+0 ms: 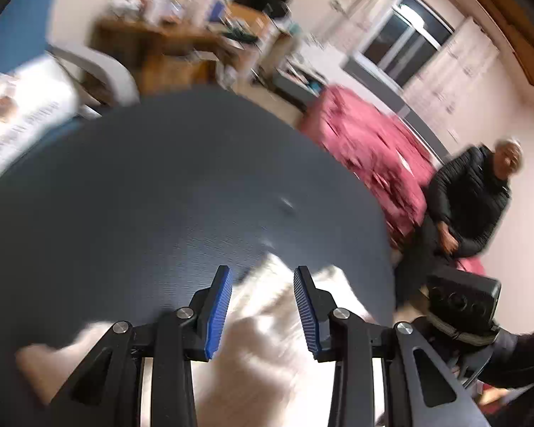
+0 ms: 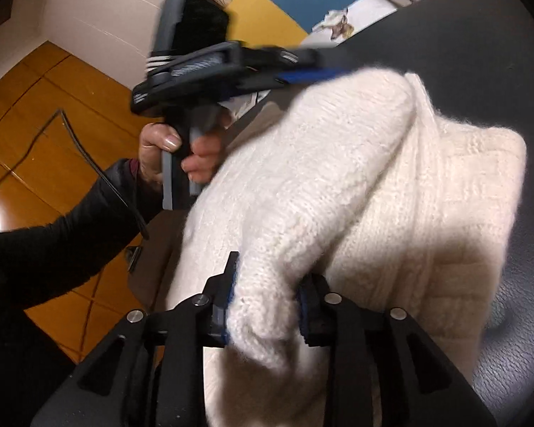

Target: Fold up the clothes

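Jaws first: my right gripper [image 2: 267, 306] is clamped on a thick fold of the white knit sweater [image 2: 356, 185], wool bulging out between both blue pads at lower centre of the right wrist view. My left gripper [image 1: 263, 306] is released, pads apart at bottom centre of the left wrist view; blurred white sweater [image 1: 260, 348] lies under and behind them, and nothing looks pinched.

Sweater sits bunched on the dark grey table [image 2: 498, 71], filling centre and right of the right view, 1 rounded fold on top, ribbed panel to the right. In the left view it lies at the near edge of the same table [image 1: 160, 185], lower centre.

Mid frame, right view: my left hand [image 2: 167, 156] grips the handle of the left tool, black sleeve [image 2: 53, 249] running to the left edge. Its blue finger tip [image 2: 309, 74] is at the sweater's upper edge; contact unclear, blurred.

Left view, lower right: my right tool's black body [image 1: 462, 299].

Further off: seated person in a black jacket [image 1: 470, 199] at right, pink bedcover [image 1: 366, 149] centre right, wooden desk [image 1: 153, 49] upper left, window [image 1: 406, 39] upper right. Right view far: wooden floor [image 2: 53, 114] left, blue and yellow panels [image 2: 284, 3] top.
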A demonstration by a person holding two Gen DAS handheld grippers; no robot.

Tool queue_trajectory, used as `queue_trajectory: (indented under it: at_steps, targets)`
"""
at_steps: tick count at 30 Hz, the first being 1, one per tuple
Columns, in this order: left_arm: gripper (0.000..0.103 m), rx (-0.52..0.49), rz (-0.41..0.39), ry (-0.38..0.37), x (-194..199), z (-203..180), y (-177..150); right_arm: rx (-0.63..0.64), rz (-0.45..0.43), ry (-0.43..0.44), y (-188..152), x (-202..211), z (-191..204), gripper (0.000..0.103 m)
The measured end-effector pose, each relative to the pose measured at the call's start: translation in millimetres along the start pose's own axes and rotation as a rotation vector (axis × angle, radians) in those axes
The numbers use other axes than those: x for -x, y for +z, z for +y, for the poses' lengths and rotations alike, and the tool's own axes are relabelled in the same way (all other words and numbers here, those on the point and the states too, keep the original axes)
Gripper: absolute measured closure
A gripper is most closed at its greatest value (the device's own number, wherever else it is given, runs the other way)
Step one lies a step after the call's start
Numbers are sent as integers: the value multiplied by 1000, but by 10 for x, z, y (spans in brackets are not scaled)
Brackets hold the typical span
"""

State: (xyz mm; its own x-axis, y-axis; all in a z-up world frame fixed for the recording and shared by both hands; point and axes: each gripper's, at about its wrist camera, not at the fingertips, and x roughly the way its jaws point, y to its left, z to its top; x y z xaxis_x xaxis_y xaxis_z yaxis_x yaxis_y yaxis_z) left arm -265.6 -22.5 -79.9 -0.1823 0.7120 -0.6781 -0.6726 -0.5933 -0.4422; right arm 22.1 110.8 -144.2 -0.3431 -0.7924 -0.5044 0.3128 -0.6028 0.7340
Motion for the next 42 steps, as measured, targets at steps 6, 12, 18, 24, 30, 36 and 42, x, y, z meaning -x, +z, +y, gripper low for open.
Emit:
queue_trajectory:
  at_steps: [6, 12, 18, 24, 30, 36, 42]
  targets:
    - [67, -139, -34, 75, 418, -185, -440, 225, -19, -245, 447, 321, 285, 29]
    - [66, -134, 0, 177, 170, -370, -888, 513, 24, -317, 1139, 114, 316, 29]
    - [66, -30, -67, 102, 333, -123, -914, 342, 61, -174, 1263, -163, -518, 29]
    - [66, -109, -68, 156, 404, -124, -609, 421, 63, -229, 1308, -197, -430, 27]
    - [66, 77, 1, 105, 184, 181, -693, 467, 125, -306, 1427, -298, -364, 17]
    - [66, 184, -137, 148, 823, 395, -1026, 459, 113, -291, 1375, -435, -647, 11]
    - [66, 145, -172, 187, 1228, 491, -1197, 573, 67, -321, 1570, -362, -47, 11]
